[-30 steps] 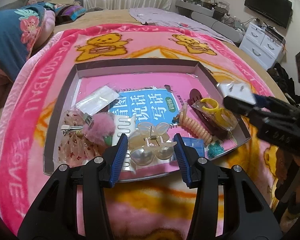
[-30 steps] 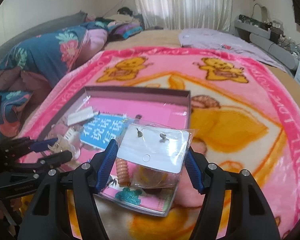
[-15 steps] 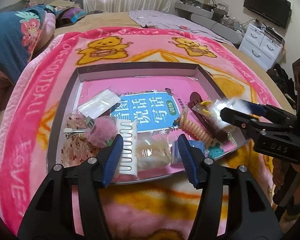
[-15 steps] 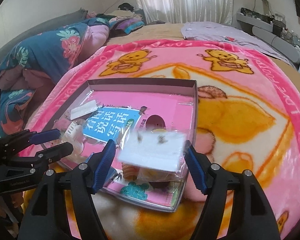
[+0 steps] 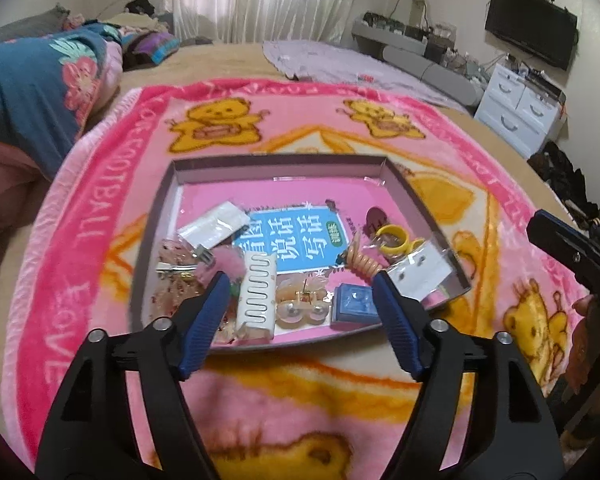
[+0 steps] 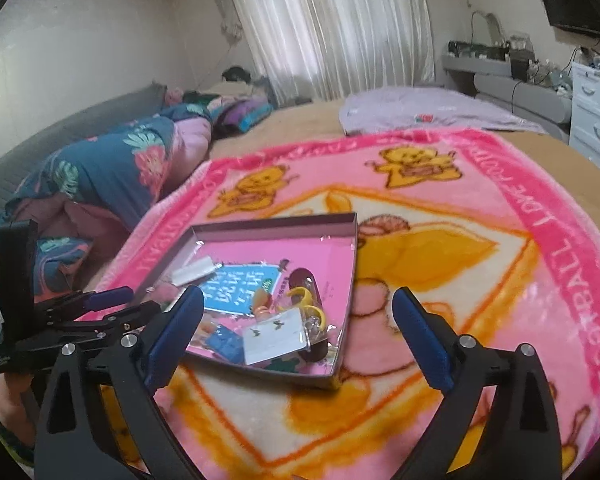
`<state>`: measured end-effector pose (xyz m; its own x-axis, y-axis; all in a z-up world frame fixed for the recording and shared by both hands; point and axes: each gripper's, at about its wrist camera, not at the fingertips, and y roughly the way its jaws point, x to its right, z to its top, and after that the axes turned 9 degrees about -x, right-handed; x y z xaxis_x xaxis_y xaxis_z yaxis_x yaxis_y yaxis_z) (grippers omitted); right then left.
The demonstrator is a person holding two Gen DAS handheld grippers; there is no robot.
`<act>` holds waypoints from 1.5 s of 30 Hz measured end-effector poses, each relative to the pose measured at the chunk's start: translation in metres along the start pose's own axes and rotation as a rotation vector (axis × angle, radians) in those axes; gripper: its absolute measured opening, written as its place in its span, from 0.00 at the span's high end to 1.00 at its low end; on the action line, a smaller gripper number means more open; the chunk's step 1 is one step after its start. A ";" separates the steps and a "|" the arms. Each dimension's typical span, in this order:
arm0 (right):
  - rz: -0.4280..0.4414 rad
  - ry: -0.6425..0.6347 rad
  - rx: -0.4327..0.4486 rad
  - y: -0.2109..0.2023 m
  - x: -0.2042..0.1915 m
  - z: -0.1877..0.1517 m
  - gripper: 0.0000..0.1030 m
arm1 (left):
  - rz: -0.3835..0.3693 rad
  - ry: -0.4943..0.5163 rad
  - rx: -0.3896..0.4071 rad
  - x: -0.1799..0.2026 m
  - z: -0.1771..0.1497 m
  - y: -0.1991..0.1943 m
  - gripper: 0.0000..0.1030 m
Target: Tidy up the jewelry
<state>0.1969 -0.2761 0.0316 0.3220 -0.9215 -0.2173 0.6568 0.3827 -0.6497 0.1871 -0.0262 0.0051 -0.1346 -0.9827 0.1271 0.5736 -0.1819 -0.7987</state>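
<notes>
Shallow box (image 5: 428, 220) of hair clips (image 5: 256, 300) lies on teddy-bear blanket (image 5: 100, 208).

My left tongs (image 5: 300, 304) and right tongs (image 6: 296, 320) are black with ridged blue pads. The blanket (image 5: 100, 208) under them is hot pink at the border with white lettering, paler pink inside, printed with orange-yellow bears. My tray (image 5: 276, 164) has grey-mauve walls and a bright pink floor carrying a blue panel (image 5: 300, 240) with white characters. In it lie a white comb (image 5: 258, 300), a yellow ring (image 5: 392, 236), a fluffy pink pompom (image 5: 230, 260) and a small blue box (image 5: 356, 304).
</notes>
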 end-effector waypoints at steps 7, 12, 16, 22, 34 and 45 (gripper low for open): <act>-0.004 -0.055 0.088 -0.040 -0.024 -0.011 0.04 | 0.010 -0.029 0.061 0.000 -0.016 -0.041 0.23; -0.015 -0.096 0.090 -0.055 -0.037 -0.025 0.04 | 0.018 -0.037 0.082 0.003 -0.031 -0.061 0.13; -0.020 -0.102 0.077 -0.059 -0.043 -0.038 0.04 | 0.033 -0.043 0.096 0.006 -0.045 -0.072 0.09; -0.033 -0.100 0.045 -0.059 -0.043 -0.059 0.04 | 0.075 -0.044 0.097 0.009 -0.074 -0.076 0.09; -0.036 -0.081 -0.021 -0.042 -0.040 -0.085 0.04 | 0.093 -0.077 0.082 0.000 -0.099 -0.061 0.09; -0.034 -0.103 -0.057 -0.028 -0.044 -0.090 0.04 | 0.078 -0.086 0.086 -0.001 -0.102 -0.059 0.09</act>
<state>0.1030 -0.2527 -0.0058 0.3701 -0.9211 -0.1206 0.6293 0.3441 -0.6968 0.0712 -0.0108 -0.0076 -0.0190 -0.9927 0.1191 0.6476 -0.1030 -0.7550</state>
